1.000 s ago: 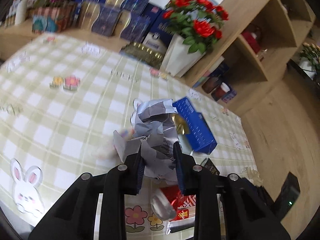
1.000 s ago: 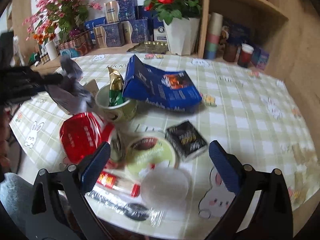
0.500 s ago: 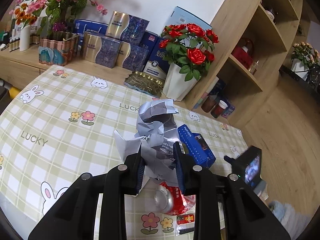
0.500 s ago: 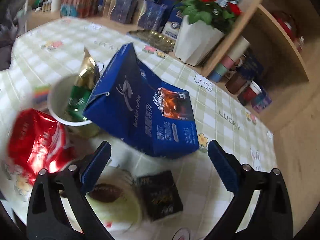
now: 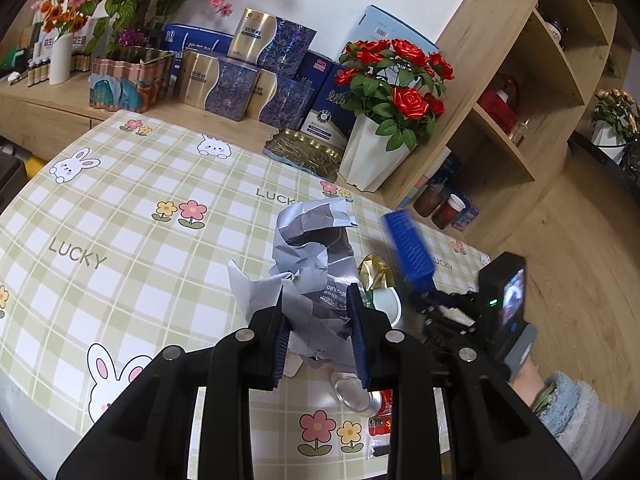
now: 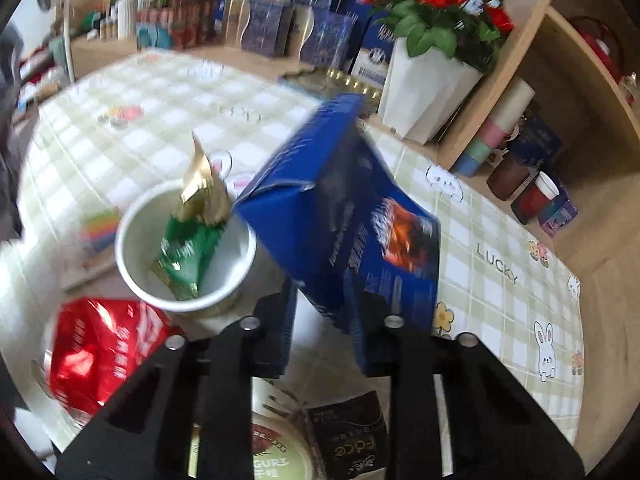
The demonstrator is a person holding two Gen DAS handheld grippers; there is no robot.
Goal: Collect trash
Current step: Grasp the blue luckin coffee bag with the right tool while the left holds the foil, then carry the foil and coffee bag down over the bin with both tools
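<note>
- My left gripper still pinches the crumpled gray paper, lifted above the checked tablecloth.
- A moment ago my right gripper stood wide open. Now its jaws are closing on the bottom edge of the blue box, which tips up.
- So I think I now have trash in both hands, ready to carry away.
- Just beside the box sits a white cup with a gold and green wrapper in it.
- More trash waits: a red bag and a black packet.
- Farther back are the roses.
</note>
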